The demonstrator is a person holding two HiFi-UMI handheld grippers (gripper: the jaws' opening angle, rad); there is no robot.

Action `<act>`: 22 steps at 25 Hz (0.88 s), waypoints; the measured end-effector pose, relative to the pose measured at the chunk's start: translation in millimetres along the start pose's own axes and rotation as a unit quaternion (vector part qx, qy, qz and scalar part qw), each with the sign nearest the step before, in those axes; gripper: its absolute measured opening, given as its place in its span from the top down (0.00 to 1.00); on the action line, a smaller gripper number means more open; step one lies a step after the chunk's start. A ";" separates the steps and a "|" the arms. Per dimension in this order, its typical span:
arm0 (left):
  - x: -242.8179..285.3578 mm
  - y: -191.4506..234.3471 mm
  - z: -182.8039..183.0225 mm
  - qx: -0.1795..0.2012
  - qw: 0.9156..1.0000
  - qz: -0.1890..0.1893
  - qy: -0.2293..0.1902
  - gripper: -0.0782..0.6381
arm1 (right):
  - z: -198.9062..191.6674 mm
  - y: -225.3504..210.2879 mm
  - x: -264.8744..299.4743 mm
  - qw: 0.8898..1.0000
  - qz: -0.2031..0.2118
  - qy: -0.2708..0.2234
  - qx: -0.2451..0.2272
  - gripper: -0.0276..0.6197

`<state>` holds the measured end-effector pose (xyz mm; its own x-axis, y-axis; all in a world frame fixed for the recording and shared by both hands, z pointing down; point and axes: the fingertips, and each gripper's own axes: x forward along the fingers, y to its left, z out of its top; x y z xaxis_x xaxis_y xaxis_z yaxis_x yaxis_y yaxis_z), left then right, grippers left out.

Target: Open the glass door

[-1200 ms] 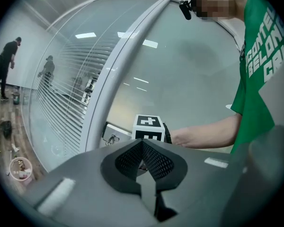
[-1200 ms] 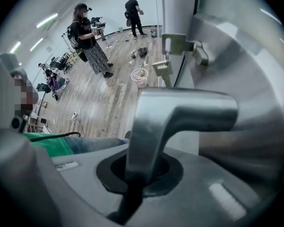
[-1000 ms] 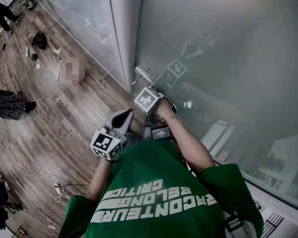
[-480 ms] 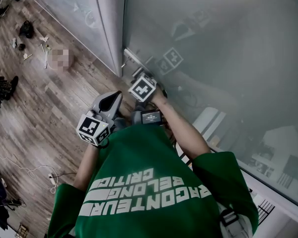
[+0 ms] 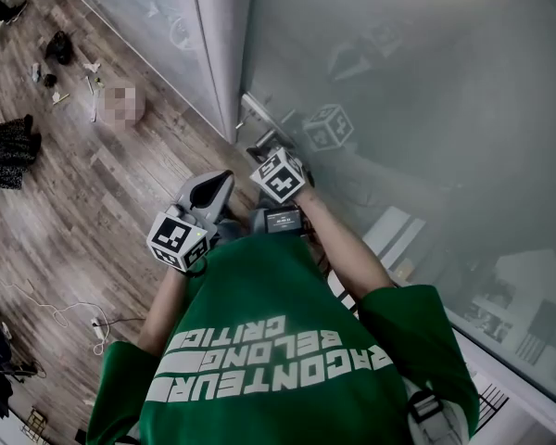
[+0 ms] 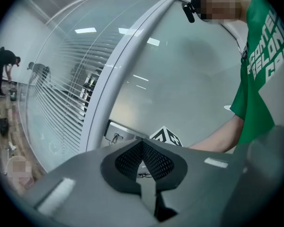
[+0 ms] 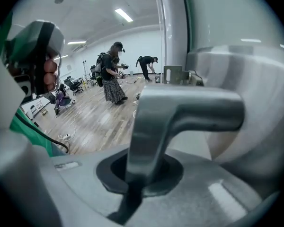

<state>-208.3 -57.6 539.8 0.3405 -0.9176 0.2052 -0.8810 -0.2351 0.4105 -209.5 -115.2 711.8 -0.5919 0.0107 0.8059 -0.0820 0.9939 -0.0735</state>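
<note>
The glass door is a tall frosted pane straight ahead of the right gripper and filling everything to that gripper's right. I'd judge it heavy and stiff on its hinges, the glass smooth and slippery with nothing on it to grip, and not something to knock with hard jaws. The only sensible hold is the metal lever handle, and the right gripper has it: its jaws are clamped on the lever's neck, where the rounded, polished metal could slide in the pads if the pull is jerky.

Just left of that gripper stands the white door frame post, and beyond it a fixed glass partition with blinds. The door's edge meets the post, so the swing has to clear it. Below both grippers is wooden floor with a loose cable off to the left gripper's side. Other people work well away behind.

The left gripper hovers beside the right one, jaws together and empty, pointing at the lock plate just above the handle.
</note>
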 end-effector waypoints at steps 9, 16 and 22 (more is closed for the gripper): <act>2.6 2.8 -6.9 0.001 1.000 0.008 0.003 0.87 | -5.7 -4.8 2.2 1.000 -0.017 -0.015 -0.009 0.97; 0.4 -0.8 0.2 0.001 1.000 0.005 0.001 0.87 | -0.9 -5.3 -1.7 1.000 -0.016 -0.014 -0.007 0.97; 1.2 -6.1 -5.9 0.002 1.000 0.004 0.002 0.87 | -4.3 -11.7 -0.7 1.000 -0.020 -0.016 -0.003 0.97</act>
<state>-200.5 -55.3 542.7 0.3342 -0.9182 0.2127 -0.8855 -0.2285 0.4047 -204.7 -126.4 714.7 -0.6132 -0.0323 0.7893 -0.1006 0.9942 -0.0375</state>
